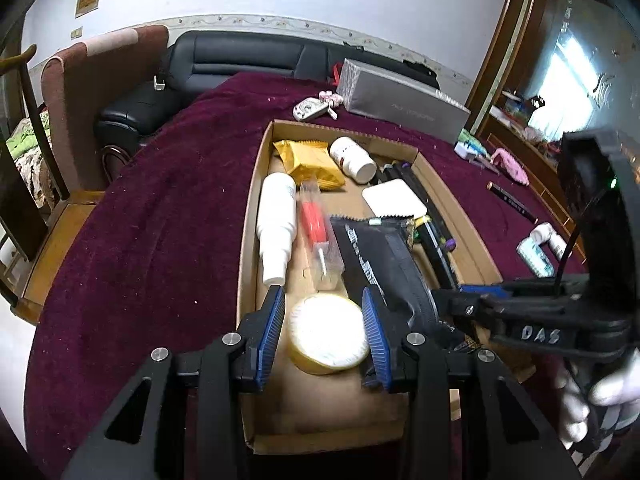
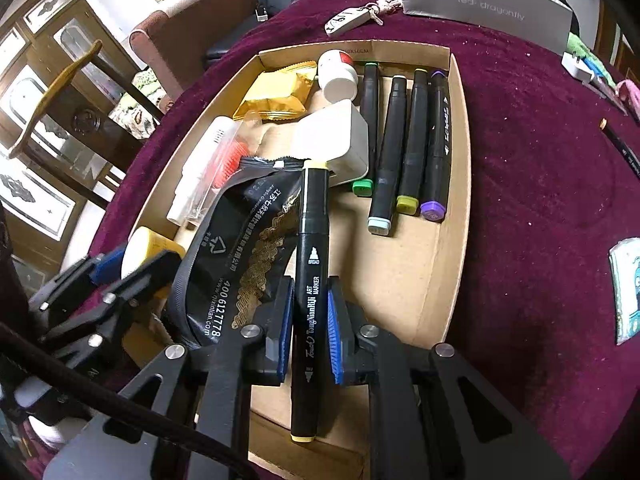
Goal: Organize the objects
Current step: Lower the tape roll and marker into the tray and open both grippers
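The yellow-capped marker (image 2: pixel 310 300) is clamped between your right gripper's (image 2: pixel 309 332) fingers, hanging over the cardboard tray (image 2: pixel 456 184), not yet laid beside the four markers (image 2: pixel 404 140) lined up along its right wall. Your left gripper (image 1: pixel 324 330) has its fingers around the yellow tape roll (image 1: pixel 328 334); the pads look to be against its sides, so I take it as held, low in the tray's near end. Most things are already inside: white bottles, yellow packet, black pouch (image 2: pixel 240 248), white block. Still out on the maroon tabletop (image 2: pixel 540 200): a pencil (image 2: pixel 620 148), a key fob (image 2: pixel 348 18) and some small items at the right edge.
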